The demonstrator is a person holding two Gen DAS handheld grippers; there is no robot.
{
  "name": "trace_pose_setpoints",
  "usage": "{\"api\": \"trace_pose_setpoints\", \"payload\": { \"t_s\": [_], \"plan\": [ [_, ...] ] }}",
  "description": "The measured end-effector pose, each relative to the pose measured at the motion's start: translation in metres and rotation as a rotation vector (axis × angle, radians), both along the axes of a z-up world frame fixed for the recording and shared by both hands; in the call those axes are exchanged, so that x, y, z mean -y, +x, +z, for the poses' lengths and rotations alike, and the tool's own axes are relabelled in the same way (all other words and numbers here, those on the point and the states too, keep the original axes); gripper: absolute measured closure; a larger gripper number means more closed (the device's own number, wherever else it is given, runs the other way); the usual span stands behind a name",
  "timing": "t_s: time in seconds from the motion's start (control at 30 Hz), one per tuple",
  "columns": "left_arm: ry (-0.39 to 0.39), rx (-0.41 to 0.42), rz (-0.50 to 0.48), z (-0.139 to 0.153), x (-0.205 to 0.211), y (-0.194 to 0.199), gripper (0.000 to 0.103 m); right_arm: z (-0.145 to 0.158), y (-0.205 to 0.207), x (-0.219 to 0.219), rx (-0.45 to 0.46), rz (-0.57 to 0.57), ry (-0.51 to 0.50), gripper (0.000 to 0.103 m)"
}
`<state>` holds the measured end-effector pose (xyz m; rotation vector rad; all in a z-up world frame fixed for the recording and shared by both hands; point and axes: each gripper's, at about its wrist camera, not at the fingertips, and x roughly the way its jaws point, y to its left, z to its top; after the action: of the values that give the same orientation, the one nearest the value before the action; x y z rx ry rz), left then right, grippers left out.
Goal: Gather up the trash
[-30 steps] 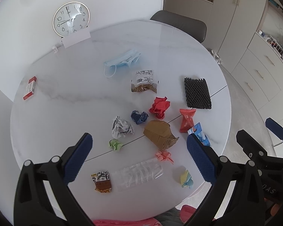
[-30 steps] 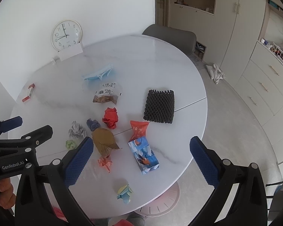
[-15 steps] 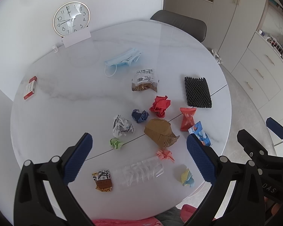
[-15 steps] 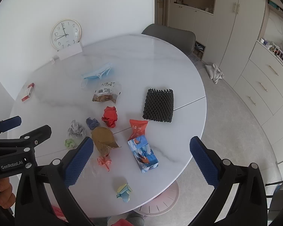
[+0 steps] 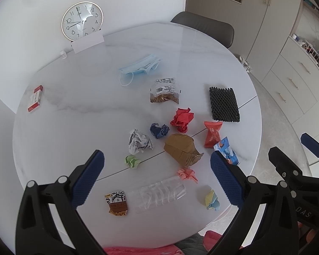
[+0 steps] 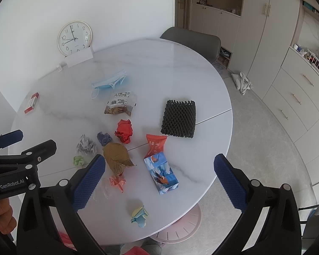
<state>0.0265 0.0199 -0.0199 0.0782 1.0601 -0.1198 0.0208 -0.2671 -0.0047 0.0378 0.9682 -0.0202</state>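
The left gripper point(image 5: 157, 178) is hanging above the near edge of the round marble worktop point(image 5: 74, 114), its blue-padded fingers point(image 5: 88, 177) spread wide and holding nothing; the right gripper point(image 6: 159, 182) is hovering beside it, likewise spread and empty, over the near right part of the worktop; a hand point(image 6: 2, 218) is gripping the left tool's handle at the lower left of the right view.

The trash is lying scattered across the worktop; a blue mask point(image 5: 139, 69) is sitting farthest back, with a clear snack bag point(image 5: 164, 91) just in front of it; a black foam net point(image 5: 224, 104) is lying flat toward the right edge; a red paper ball point(image 5: 181, 119) is sitting near the middle, with a dark blue ball point(image 5: 159, 130) and a grey-white ball point(image 5: 139, 141) to its left and a green ball point(image 5: 133, 161) closer in; a crumpled brown bag point(image 5: 181, 149) is lying in front of the red ball, with a pink scrap point(image 5: 188, 175) just in front of it; a red wrapper point(image 5: 211, 133) is standing beside a blue carton point(image 6: 160, 175); a crushed clear bottle point(image 5: 159, 193) is lying near the front edge, with a brown wrapper point(image 5: 117, 201) to its left and a yellow-blue ball point(image 5: 211, 199) to its right.

A red-and-white box point(image 5: 35, 98) is lying far left; a clock point(image 5: 82, 20) is leaning against the wall behind a white card point(image 5: 87, 43); a grey chair point(image 5: 204, 29) is standing behind the worktop.
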Motion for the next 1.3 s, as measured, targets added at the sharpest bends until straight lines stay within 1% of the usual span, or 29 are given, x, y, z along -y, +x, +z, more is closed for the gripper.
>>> {"api": "trace_pose_setpoints", "payload": {
  "t_s": [0.8, 0.97, 1.0, 1.1, 1.2, 1.3],
  "plan": [
    [0.001, -0.002, -0.002, 0.000, -0.001, 0.000, 0.008, 0.000, 0.000, 0.000, -0.010, 0.000, -0.005, 0.002],
    [-0.014, 0.003, -0.039, -0.004, -0.010, -0.001, 0.008, -0.008, -0.002, 0.000, -0.034, 0.023, 0.010, 0.002],
    [-0.029, 0.002, -0.057, -0.007, -0.017, -0.002, 0.008, -0.012, -0.002, 0.000, -0.045, 0.033, 0.020, 0.002],
    [-0.035, -0.006, -0.104, -0.022, -0.035, -0.006, 0.008, -0.031, -0.003, 0.000, -0.103, 0.052, 0.030, 0.002],
    [-0.006, 0.007, -0.153, -0.041, -0.055, -0.015, 0.007, -0.053, -0.007, 0.001, -0.164, 0.059, 0.043, 0.002],
    [0.028, -0.018, -0.258, -0.073, -0.075, -0.030, 0.008, -0.070, -0.013, 0.001, -0.209, 0.062, 0.049, 0.002]
  ]
}}
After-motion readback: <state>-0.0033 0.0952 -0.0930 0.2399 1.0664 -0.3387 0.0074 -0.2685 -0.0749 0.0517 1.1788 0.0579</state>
